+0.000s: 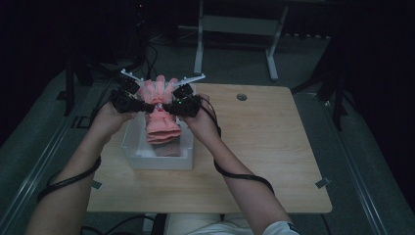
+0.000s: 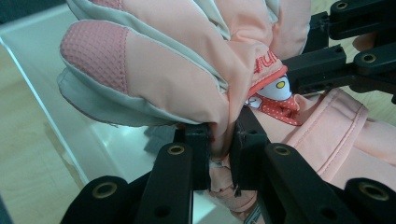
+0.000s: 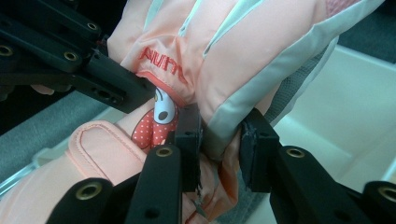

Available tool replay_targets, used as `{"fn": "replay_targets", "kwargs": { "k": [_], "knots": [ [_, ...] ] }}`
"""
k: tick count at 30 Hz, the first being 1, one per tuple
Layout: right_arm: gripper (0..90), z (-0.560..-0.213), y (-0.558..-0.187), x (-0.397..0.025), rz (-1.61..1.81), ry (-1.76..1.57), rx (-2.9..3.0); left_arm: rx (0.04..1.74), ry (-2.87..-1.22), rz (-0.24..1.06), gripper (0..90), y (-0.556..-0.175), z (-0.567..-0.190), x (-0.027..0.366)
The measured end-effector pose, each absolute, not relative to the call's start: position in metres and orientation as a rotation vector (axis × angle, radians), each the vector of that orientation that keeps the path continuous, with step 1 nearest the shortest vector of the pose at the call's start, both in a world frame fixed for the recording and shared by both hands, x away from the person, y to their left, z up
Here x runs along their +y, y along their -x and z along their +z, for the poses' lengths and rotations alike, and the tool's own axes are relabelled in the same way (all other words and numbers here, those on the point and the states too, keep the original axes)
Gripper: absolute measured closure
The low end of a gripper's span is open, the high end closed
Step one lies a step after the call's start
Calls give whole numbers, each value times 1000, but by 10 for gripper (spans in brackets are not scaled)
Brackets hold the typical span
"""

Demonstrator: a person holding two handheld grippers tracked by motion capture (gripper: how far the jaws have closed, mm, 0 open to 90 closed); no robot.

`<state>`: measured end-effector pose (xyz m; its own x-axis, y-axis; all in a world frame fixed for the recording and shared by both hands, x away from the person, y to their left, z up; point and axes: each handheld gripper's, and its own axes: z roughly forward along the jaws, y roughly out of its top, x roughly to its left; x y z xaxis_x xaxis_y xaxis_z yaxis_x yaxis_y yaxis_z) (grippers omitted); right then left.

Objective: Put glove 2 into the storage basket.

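Red stitched lettering runs across the pink ski glove [image 3: 219,51] near its wrist; in the right gripper view it appears upside down and only some letters can be made out, not a whole word. Just below the lettering sits a small cartoon patch [image 2: 275,95] with a white face and a red polka-dot bow.

The left gripper [image 2: 219,154] has its jaws pinched on a fold of the glove's fabric at the wrist, and the right gripper [image 3: 219,144] clamps the same glove from the opposite side, so the glove hangs between the two, its fingers pointing away from the person and its cuff drooping toward them.

Directly under both grippers lies a clear plastic bin [image 1: 134,147] on the wooden table [image 1: 274,147]; something dark rests on the bin's floor below the left gripper, too hidden to name. Beyond the grippers a white desk frame [image 1: 235,29] stands on the floor.
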<state>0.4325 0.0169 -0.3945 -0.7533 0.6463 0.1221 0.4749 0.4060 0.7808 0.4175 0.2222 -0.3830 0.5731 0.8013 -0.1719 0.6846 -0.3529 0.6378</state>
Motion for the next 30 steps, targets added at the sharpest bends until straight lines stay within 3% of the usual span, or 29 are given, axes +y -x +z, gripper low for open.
{"fn": "replay_targets", "kwargs": {
  "k": [12, 19, 24, 30],
  "knots": [
    [728, -442, -455, 36, 1048, -1098, 2570, 1307, -2177, 107, 796, -442, -436, 221],
    [728, -449, -460, 42, 929, -1111, 2633, 1312, -2229, 67, 796, -446, -446, 218],
    [721, -454, -463, 43, 884, -1129, 2686, 1305, -2256, 72, 795, -446, -453, 217],
    [682, -455, -467, 46, 822, -1147, 2701, 1350, -2324, 208, 773, -445, -455, 204]
  ]
}}
